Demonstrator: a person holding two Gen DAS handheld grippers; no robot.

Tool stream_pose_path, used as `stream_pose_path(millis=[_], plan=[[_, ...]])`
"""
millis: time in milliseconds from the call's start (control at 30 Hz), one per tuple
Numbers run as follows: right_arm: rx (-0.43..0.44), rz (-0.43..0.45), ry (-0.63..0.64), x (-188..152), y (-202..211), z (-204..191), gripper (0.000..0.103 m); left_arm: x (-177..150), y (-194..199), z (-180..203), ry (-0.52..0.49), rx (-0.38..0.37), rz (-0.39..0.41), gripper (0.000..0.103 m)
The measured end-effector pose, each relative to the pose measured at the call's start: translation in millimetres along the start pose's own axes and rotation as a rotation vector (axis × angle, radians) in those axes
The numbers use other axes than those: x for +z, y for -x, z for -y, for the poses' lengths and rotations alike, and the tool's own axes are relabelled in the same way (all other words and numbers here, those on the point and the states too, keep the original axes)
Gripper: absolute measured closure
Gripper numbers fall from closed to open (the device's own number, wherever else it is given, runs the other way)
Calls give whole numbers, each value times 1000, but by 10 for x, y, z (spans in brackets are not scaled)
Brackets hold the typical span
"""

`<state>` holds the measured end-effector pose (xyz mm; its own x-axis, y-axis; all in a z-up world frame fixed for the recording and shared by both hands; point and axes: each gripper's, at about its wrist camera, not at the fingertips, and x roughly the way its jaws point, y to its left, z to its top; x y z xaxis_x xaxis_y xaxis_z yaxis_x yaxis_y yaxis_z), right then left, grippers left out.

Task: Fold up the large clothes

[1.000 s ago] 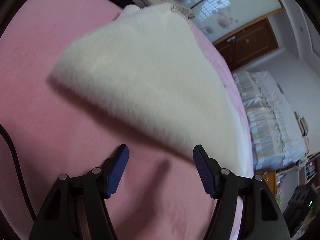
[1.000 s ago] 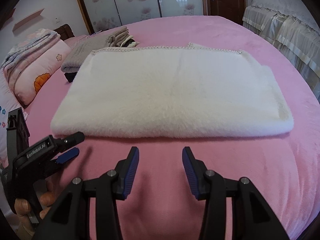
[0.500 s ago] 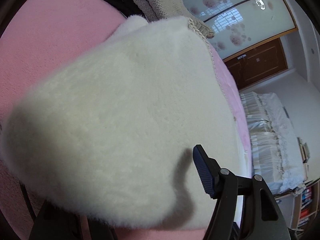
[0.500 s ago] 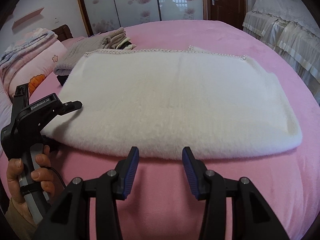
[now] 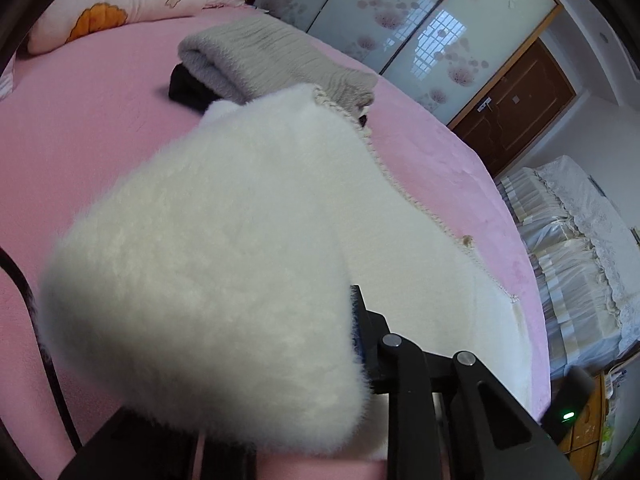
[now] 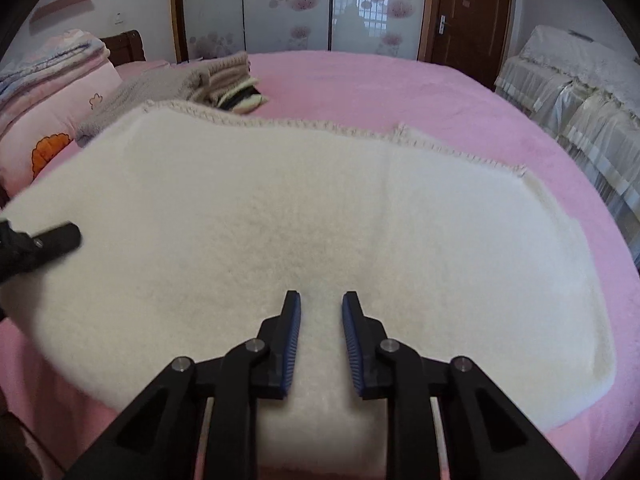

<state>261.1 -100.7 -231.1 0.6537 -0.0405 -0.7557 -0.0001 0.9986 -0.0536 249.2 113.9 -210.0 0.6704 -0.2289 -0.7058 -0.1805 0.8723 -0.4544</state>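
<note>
Right gripper (image 6: 320, 320), fingers apart, hovers over the near long edge of the white fluffy fleece garment (image 6: 304, 216), gripping nothing. The garment's long axis runs left to right across the pink bedspread (image 6: 420, 92). Left gripper (image 5: 280, 360) is clamped on its left end, lifted. Beyond: grey knitted folded clothes (image 5: 264, 56), floral wardrobe doors (image 6: 288, 4).

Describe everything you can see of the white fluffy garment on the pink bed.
The white fluffy fleece garment lies folded into a broad slab on the pink bed cover. Its far edge carries cream crocheted trim. The pile looks thick and plush. Its left end bulges between the fingers of the left hand-held gripper, hiding one finger. The right hand-held gripper, fingers parted, reaches over the near edge. A folded grey knit sits beyond it.
</note>
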Motion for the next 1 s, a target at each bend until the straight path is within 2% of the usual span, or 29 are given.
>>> stream_pose_path(millis=[100, 200, 433, 500, 567, 600, 733, 800, 833, 867, 933, 1000], plan=[[41, 8, -35, -51, 27, 87, 81, -37, 128, 287, -94, 33, 55, 84], [156, -10, -143, -76, 25, 315, 81, -86, 260, 635, -188, 46, 108, 84], [356, -55, -307, -175, 44, 683, 84, -381, 304, 1783, -469, 43, 196, 84], [420, -87, -406, -257, 128, 936, 89, -545, 261, 2083, -547, 29, 209, 83], [440, -78, -528, -410, 300, 1316, 90, -709, 196, 2352, -615, 10, 208, 83], [426, -61, -568, -484, 395, 1480, 90, -801, 151, 2479, -644, -5, 198, 83], [156, -34, -620, -795, 719, 2114, 90, -1294, -163, 2897, -762, -47, 88, 82], [66, -53, -634, -920, 774, 2331, 89, -1535, -388, 2989, -802, -60, 0, 82], [39, -62, -642, -979, 781, 2417, 89, -1682, -535, 3030, -832, -49, -51, 81], [30, -72, -653, -1031, 775, 2478, 89, -1782, -598, 3035, -854, -31, -62, 81], [27, -100, -679, -1136, 743, 2574, 89, -1967, -618, 3119, -925, 20, -9, 81], [46, -99, -698, -1204, 738, 2608, 89, -1970, -584, 3141, -917, 26, -7, 81]])
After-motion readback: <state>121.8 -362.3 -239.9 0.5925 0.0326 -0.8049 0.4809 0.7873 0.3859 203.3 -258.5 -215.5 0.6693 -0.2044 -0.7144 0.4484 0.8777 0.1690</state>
